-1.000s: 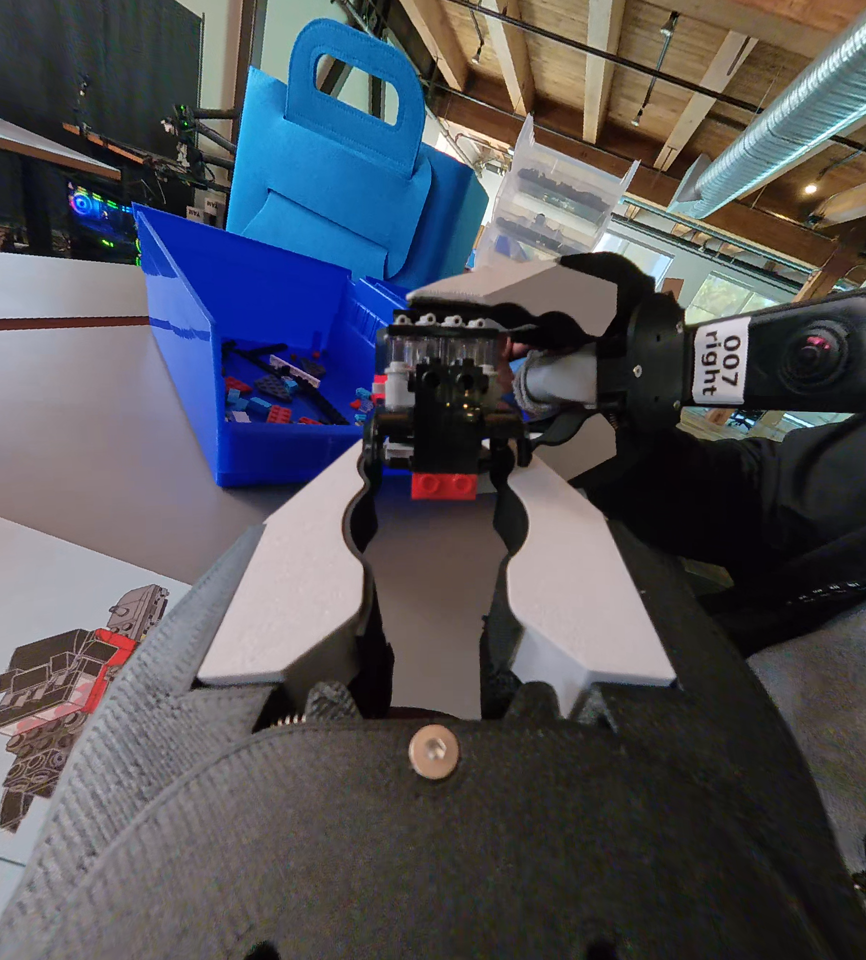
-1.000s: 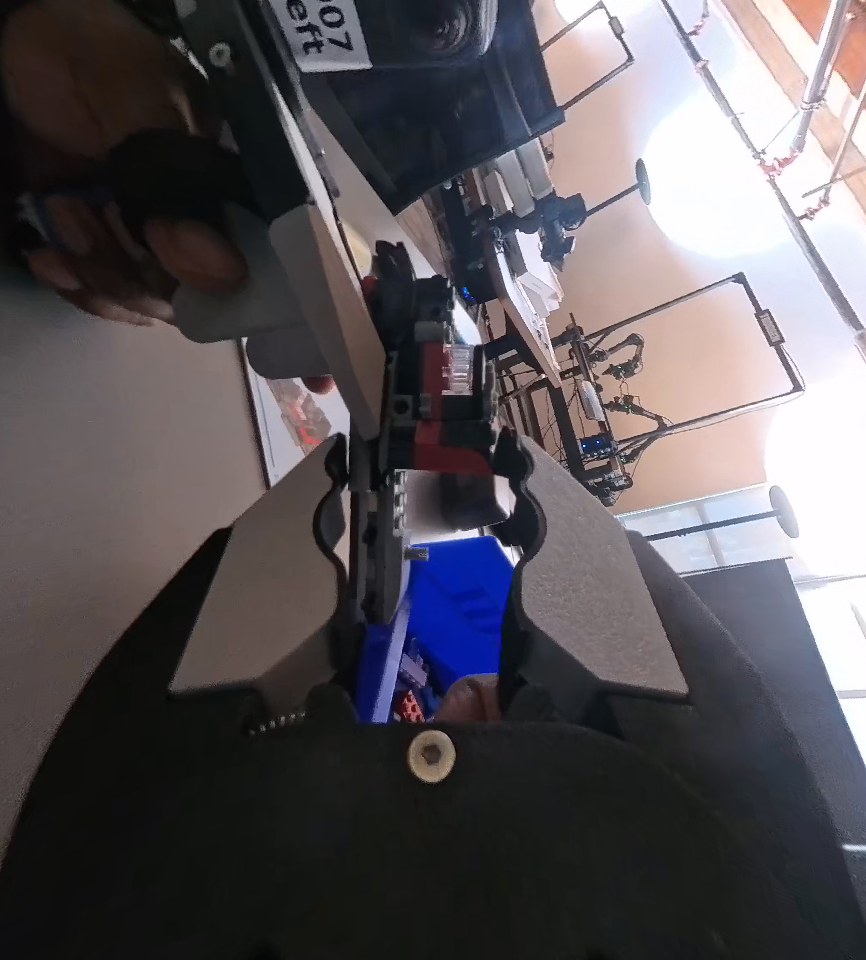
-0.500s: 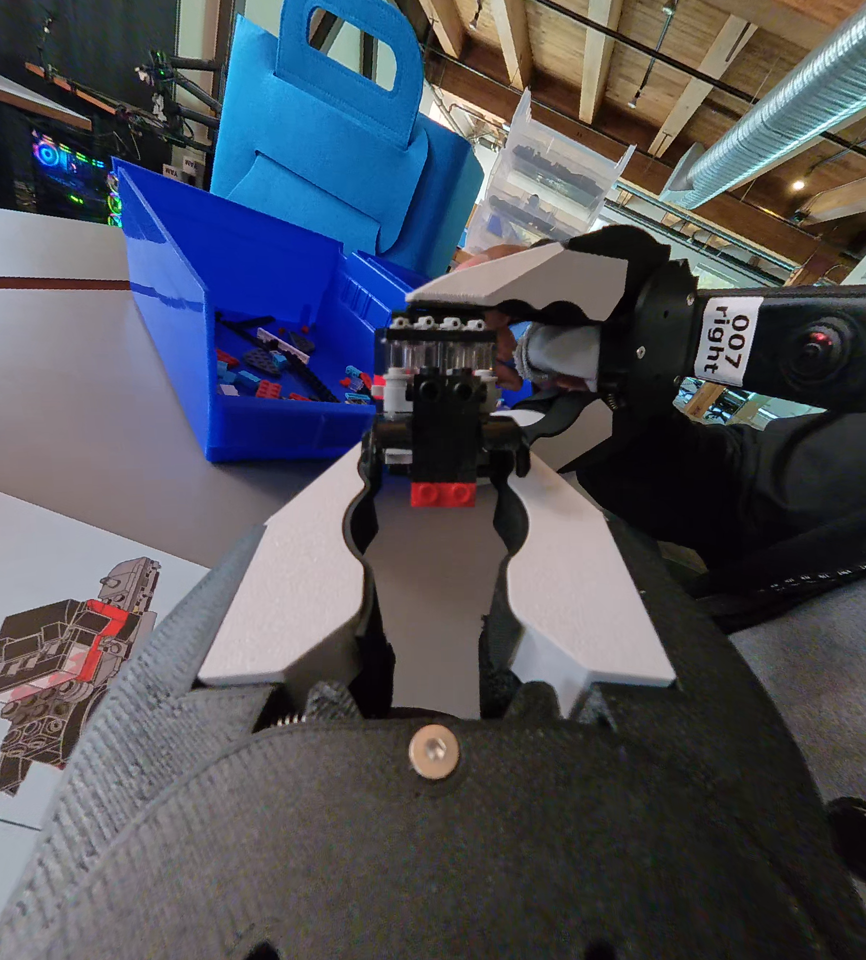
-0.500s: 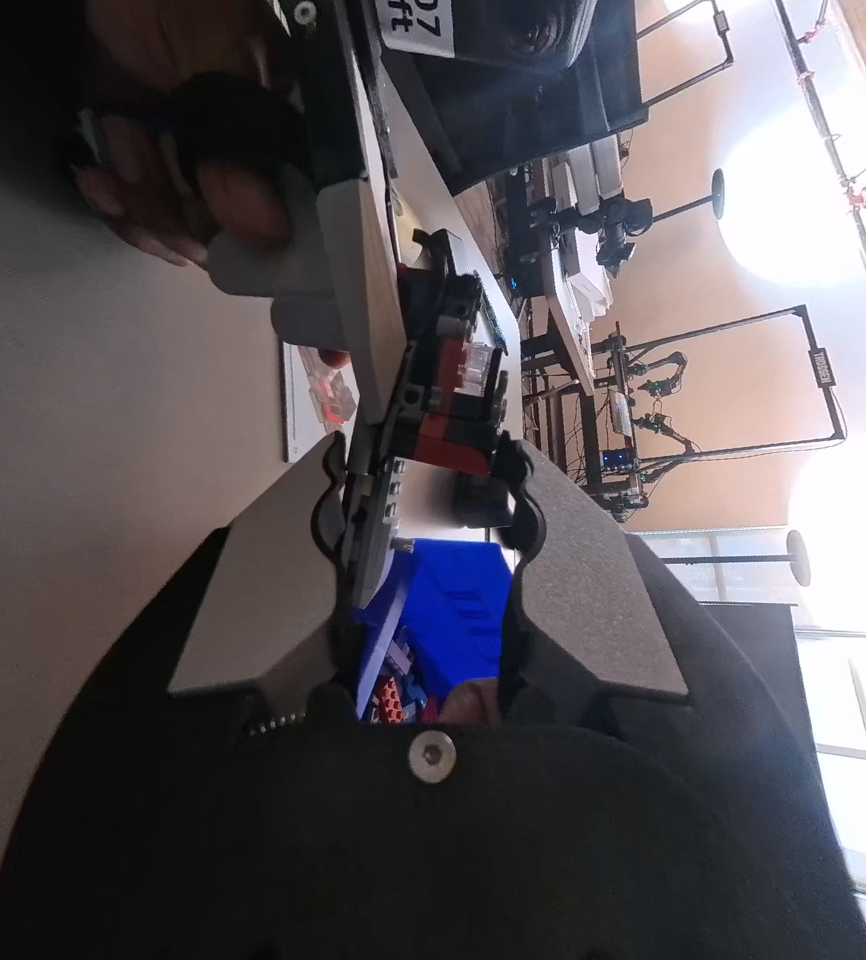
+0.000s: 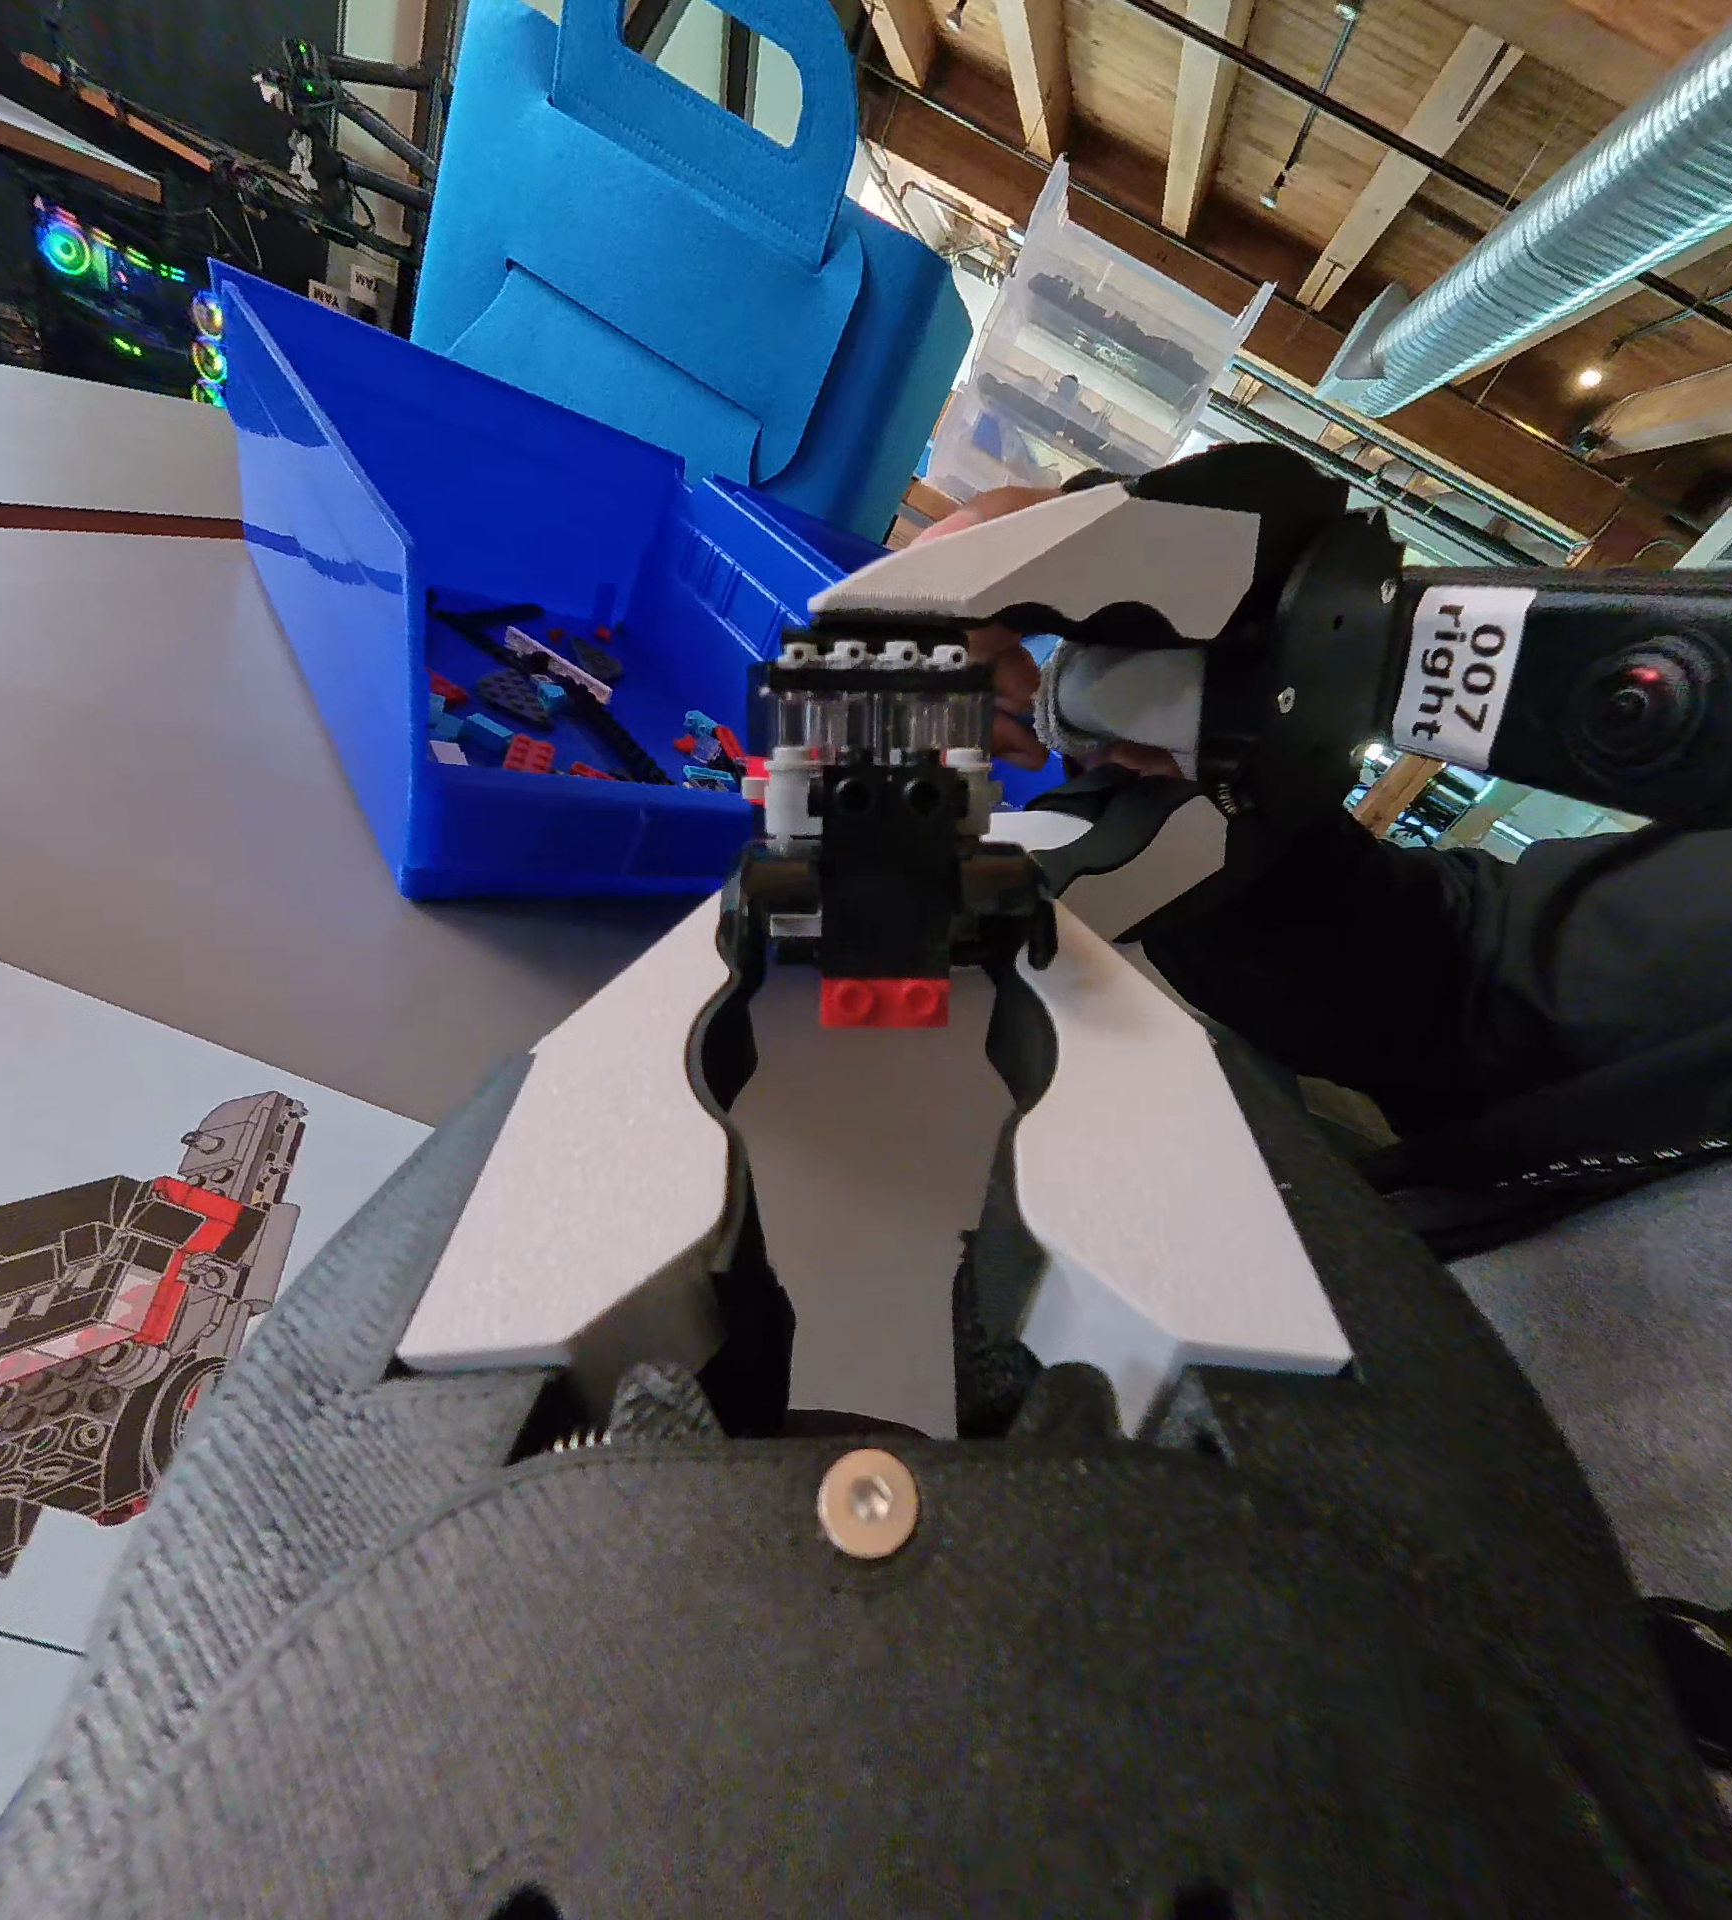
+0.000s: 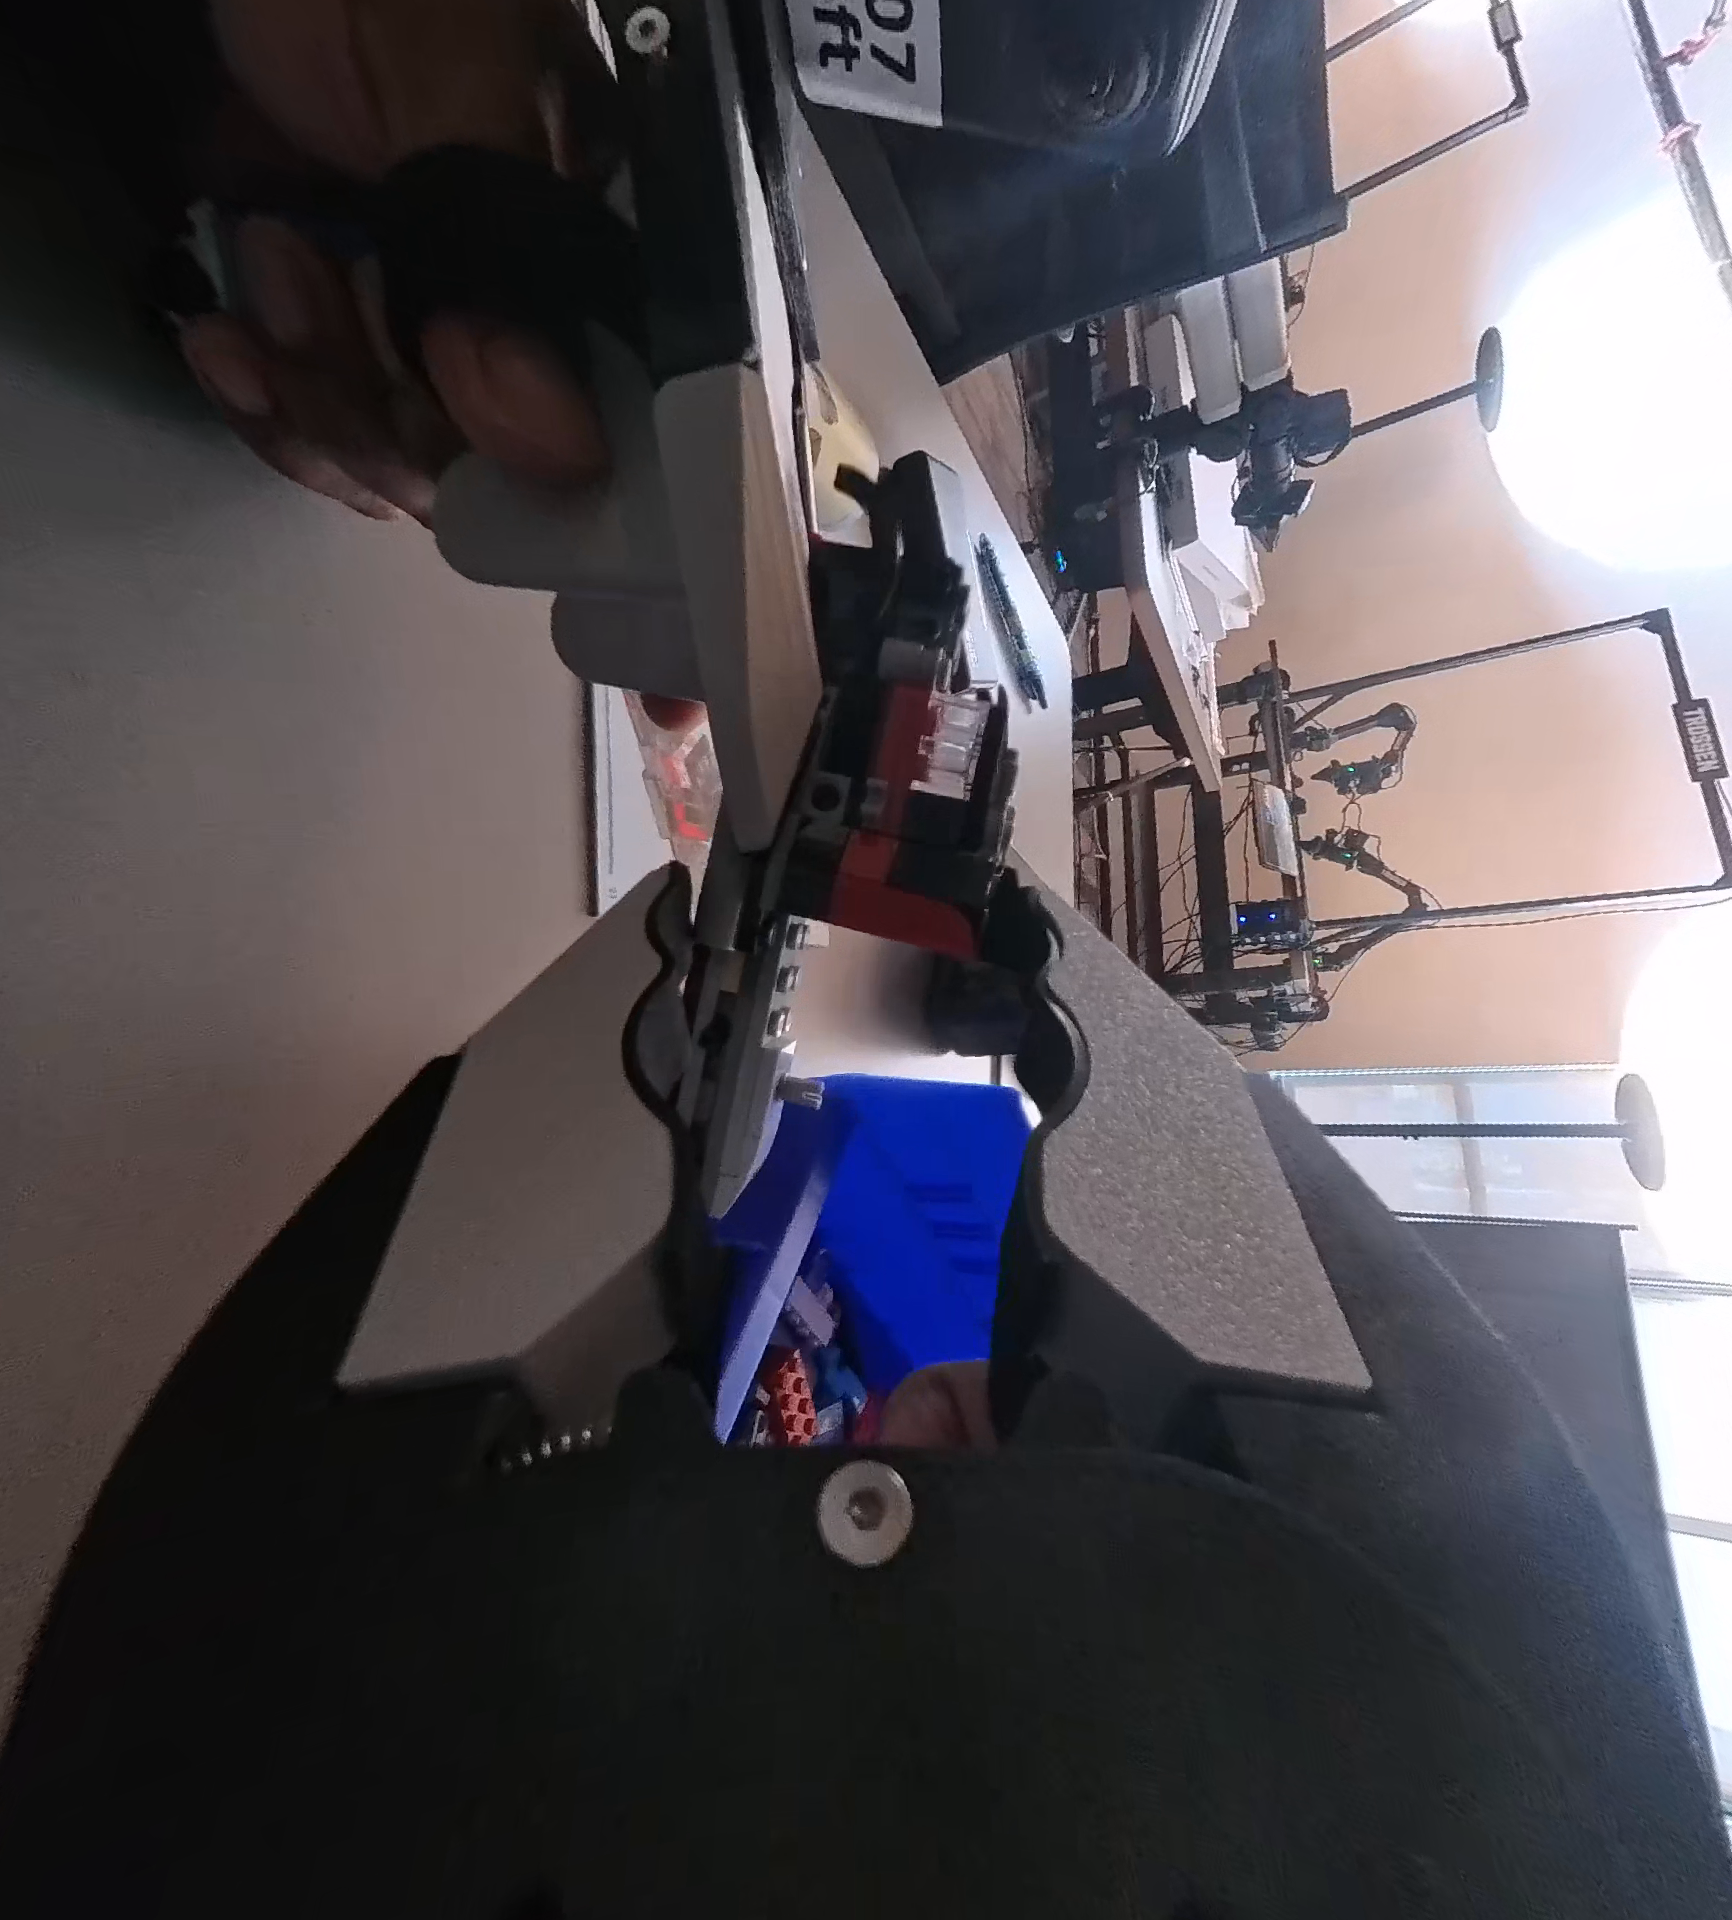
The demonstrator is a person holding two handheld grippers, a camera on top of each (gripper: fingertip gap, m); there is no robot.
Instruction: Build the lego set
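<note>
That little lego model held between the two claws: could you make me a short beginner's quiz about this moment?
1. True or false: the left gripper is shut on the lego model.
2. Where are the loose bricks? A) in the blue bin B) on the printed instruction sheet C) in the blue felt bag
3. Fill in: the right gripper has one finger lying on the model's ____ side.

Key: 1 true; 2 A; 3 top, on the studs.
</note>
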